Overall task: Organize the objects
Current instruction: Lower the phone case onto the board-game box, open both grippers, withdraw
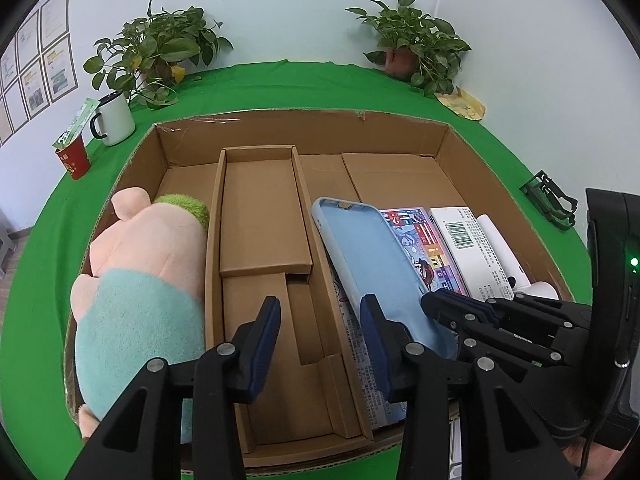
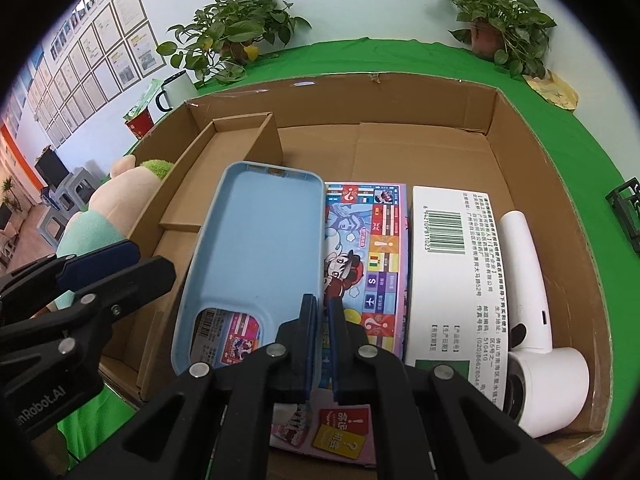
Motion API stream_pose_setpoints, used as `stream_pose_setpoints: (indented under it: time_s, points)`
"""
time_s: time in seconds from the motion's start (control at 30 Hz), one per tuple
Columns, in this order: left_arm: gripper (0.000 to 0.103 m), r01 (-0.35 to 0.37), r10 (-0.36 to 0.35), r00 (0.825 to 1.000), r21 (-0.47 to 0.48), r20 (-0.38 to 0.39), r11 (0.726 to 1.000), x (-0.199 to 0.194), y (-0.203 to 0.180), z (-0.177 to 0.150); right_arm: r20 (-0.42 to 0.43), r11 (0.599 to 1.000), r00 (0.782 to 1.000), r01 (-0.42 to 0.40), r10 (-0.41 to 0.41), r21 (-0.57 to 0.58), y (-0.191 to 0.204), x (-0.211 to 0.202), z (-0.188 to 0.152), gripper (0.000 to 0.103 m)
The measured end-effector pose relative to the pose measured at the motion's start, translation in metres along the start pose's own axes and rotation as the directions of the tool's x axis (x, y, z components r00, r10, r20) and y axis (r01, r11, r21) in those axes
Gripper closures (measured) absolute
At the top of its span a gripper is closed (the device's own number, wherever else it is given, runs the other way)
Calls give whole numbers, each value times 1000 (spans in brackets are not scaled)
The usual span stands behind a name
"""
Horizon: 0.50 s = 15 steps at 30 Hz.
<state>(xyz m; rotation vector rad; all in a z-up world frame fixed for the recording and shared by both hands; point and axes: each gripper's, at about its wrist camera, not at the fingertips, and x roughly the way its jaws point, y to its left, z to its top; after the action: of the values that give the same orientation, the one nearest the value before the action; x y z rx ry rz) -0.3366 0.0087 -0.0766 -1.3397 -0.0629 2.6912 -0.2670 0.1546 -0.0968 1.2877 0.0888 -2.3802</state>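
Observation:
A light blue phone case point(image 2: 256, 248) lies tilted in a big cardboard box point(image 1: 304, 128), over a colourful game box point(image 2: 372, 256). My right gripper point(image 2: 321, 340) is shut on the case's right rim near its lower end; in the left wrist view the right gripper point(image 1: 440, 306) comes in from the right onto the phone case point(image 1: 372, 256). My left gripper point(image 1: 320, 344) is open, nothing between its pads, above a cardboard insert point(image 1: 264, 216). A pink and teal plush toy point(image 1: 140, 280) fills the left compartment.
A white barcode box point(image 2: 452, 264) and a white hair dryer point(image 2: 532, 292) lie right of the game box. On the green cloth outside stand a white mug point(image 1: 116, 120), a red cup point(image 1: 74, 158), two potted plants point(image 1: 160, 52) and a dark green clip point(image 1: 550, 204).

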Motion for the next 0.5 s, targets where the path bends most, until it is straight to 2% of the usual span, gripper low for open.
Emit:
stream_pose_setpoints:
  time_s: [0.17,0.33,0.47,0.5]
  points:
    - [65,0,0,1000,-6,-12,1000,6,2,-2,-1,1000,1000,-21,21,2,8,-4,-7,95]
    - [79,5,-5,999,4,-34,1000,14,-1,-2,0,999,999,-42,42,31,3,-8,-13,95]
    - [80,-1,1,1000,10,-29,1000,15,-4,-4,3,998,998,-57,57,27,2,-11,-13,95]
    - [80,-1,1,1000,8,-31,1000,14,-4,-4,5,998,998,-57,57,20,2,-11,-13,91]
